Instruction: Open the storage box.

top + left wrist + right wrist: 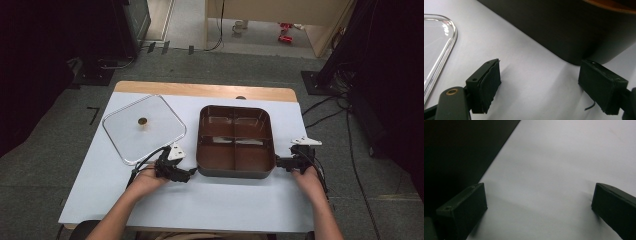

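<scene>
One four-compartment tray, one clear lid left of it; two hand-held grippers, left and right, flank it, jaws apart, probably touching nothing.

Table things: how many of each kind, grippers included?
Tray: 1
Lid: 1
Grippers, left and right: 2
Total: 4
</scene>
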`<control>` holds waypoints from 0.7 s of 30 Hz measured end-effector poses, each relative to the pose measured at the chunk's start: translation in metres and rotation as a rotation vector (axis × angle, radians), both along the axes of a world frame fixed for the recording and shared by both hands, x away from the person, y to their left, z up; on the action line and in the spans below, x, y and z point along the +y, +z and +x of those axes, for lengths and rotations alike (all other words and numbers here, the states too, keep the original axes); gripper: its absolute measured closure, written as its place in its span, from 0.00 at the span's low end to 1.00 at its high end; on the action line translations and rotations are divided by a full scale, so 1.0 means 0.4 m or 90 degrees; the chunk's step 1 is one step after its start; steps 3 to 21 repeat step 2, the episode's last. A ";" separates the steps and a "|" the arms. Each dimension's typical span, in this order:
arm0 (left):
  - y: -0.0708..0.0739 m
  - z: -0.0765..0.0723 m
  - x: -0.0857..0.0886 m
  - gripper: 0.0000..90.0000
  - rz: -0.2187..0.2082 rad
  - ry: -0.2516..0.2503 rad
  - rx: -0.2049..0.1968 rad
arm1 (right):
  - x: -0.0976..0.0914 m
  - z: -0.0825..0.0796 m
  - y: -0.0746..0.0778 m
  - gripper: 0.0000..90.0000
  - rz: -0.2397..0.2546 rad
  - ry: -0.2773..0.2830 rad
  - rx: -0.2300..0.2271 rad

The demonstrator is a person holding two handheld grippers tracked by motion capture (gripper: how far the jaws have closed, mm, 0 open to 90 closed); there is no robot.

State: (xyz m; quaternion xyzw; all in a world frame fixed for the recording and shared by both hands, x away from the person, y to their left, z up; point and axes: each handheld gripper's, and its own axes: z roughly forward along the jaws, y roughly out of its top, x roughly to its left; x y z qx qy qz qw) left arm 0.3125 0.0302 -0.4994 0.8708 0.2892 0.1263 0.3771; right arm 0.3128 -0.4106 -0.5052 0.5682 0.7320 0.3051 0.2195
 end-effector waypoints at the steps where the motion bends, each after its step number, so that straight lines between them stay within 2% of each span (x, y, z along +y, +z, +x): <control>1: 0.000 0.000 0.000 0.19 0.000 0.000 0.000 | 0.000 0.000 0.000 0.00 0.000 0.000 0.000; 21: 0.000 0.000 0.000 0.19 0.000 0.000 0.000 | 0.000 0.000 0.000 0.00 0.000 0.000 0.000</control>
